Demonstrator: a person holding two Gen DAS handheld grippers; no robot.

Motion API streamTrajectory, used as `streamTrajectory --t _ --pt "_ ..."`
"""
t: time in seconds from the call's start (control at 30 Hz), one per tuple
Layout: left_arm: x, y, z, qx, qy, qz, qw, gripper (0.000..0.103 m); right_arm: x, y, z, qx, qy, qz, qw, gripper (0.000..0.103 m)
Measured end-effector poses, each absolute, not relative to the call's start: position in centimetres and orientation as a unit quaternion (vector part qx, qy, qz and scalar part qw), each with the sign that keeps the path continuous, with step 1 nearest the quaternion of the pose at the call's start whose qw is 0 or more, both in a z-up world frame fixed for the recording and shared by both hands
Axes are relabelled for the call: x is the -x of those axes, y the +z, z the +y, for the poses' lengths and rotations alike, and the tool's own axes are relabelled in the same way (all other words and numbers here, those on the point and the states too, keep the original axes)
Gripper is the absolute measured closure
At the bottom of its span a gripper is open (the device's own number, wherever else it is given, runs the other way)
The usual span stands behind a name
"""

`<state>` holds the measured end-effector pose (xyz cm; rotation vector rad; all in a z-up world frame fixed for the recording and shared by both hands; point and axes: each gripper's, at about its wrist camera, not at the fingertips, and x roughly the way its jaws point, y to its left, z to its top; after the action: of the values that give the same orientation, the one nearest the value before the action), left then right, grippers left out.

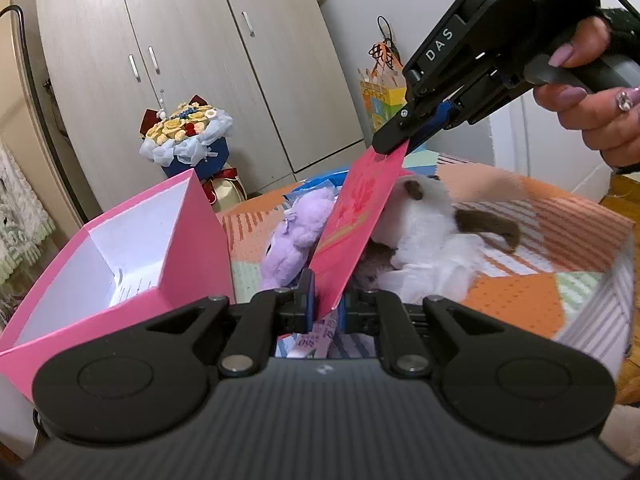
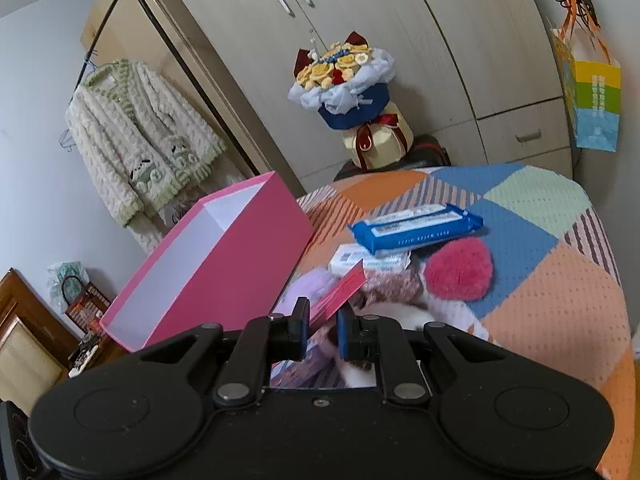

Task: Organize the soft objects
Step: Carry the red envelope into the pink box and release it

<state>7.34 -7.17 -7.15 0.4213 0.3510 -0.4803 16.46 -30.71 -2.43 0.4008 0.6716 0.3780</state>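
Note:
A flat pink card (image 1: 356, 220) is held on edge between both grippers above the bed. My left gripper (image 1: 326, 304) is shut on its near end. My right gripper (image 1: 394, 148) pinches its far top corner; in the right wrist view my right gripper (image 2: 323, 328) holds the card (image 2: 340, 294) edge-on. An open pink box (image 1: 132, 248) with a white inside stands at the left, also in the right wrist view (image 2: 224, 252). A purple plush (image 1: 296, 232) and a white and brown plush (image 1: 432, 236) lie behind the card. A red fluffy pad (image 2: 460, 268) lies on the bed.
The patchwork bedspread (image 2: 560, 272) covers the bed. Blue wipe packs (image 2: 416, 226) lie on it. A flower box (image 1: 188, 136) stands before the wardrobe (image 1: 192, 40). A cardigan (image 2: 140, 136) hangs on a rack at the left. A paper bag (image 2: 592, 100) hangs at the right.

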Motion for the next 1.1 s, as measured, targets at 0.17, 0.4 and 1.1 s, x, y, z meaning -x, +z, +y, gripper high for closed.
streamTrajectory --t 0.17,0.4,1.1 --pt "-5.8 -6.2 -6.1 -0.195 -0.248 0.189 0.930 0.093 -15.0 -1.2 -29.4 -0.174 0.180 0.347 0.904 0.085" --pt "-3.4 -5.2 -4.0 -0.182 -0.252 0.211 0.927 0.093 -13.6 0.2 -26.9 -0.145 0.201 0.365 0.898 0.085" --pt "-6.1 0.9 2.1 -0.187 -0.180 0.171 0.950 0.093 -18.8 8.8 -18.0 -0.052 0.297 0.309 0.902 0.085"
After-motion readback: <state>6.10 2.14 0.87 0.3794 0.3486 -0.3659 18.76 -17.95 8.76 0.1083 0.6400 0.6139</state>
